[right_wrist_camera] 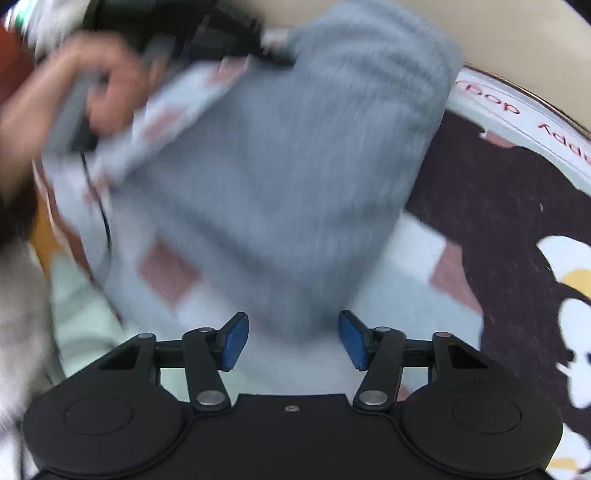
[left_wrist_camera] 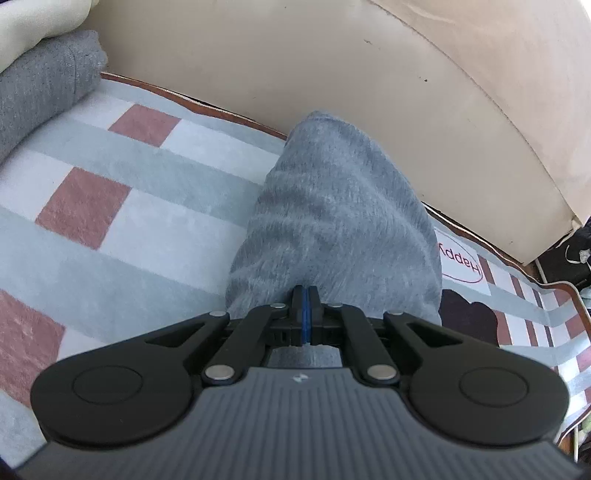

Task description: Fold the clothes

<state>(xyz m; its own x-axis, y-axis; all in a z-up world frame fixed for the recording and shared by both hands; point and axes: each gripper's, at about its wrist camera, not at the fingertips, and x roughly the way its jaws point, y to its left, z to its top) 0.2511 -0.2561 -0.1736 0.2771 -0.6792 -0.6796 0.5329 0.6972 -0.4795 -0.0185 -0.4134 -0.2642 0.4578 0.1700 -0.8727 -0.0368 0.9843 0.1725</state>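
A fuzzy grey garment point(left_wrist_camera: 332, 221) lies bunched in a long roll on a checked blanket point(left_wrist_camera: 140, 192). My left gripper point(left_wrist_camera: 305, 299) is shut on the near end of this garment, its blue pads pressed together on the cloth. In the right wrist view the same grey garment point(right_wrist_camera: 288, 177) is motion-blurred and spread in front of my right gripper point(right_wrist_camera: 293, 339), which is open with nothing between its blue pads point(right_wrist_camera: 236, 341). The person's left hand point(right_wrist_camera: 74, 99), on the other gripper, shows at the upper left.
A folded grey knit point(left_wrist_camera: 40, 92) under a cream cloth point(left_wrist_camera: 33, 22) sits at the far left of the blanket. A beige wall or headboard point(left_wrist_camera: 369, 74) rises behind. The blanket has a dark cartoon patch point(right_wrist_camera: 498, 206) and "Happy" lettering point(left_wrist_camera: 460, 264).
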